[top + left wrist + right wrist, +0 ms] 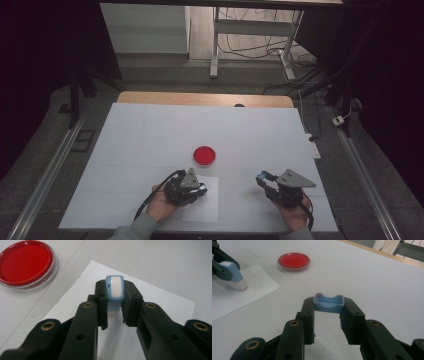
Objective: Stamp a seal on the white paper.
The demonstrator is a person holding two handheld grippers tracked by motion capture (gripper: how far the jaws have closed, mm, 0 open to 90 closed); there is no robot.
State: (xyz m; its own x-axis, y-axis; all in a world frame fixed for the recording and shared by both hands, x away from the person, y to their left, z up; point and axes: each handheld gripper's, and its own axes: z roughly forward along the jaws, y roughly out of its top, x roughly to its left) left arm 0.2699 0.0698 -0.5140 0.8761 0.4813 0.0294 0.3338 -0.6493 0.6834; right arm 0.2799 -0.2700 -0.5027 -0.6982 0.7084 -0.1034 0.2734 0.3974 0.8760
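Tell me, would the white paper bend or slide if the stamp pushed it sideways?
The paper looks thin and lies flat and loose on the table, so it would probably slide or wrinkle. The stamp, clamped in the left gripper, presses down on it, which may pin it. It looks light and floppy.

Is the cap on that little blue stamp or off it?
Off. The right gripper holds the blue cap by itself, while the left gripper holds the stamp, its bare end on the paper.

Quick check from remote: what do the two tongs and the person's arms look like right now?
Both tongs, left and right, are black with brass-coloured rivets, each topped by a grey three-cornered plate and trailing a black cable. The person wears grey sleeves.
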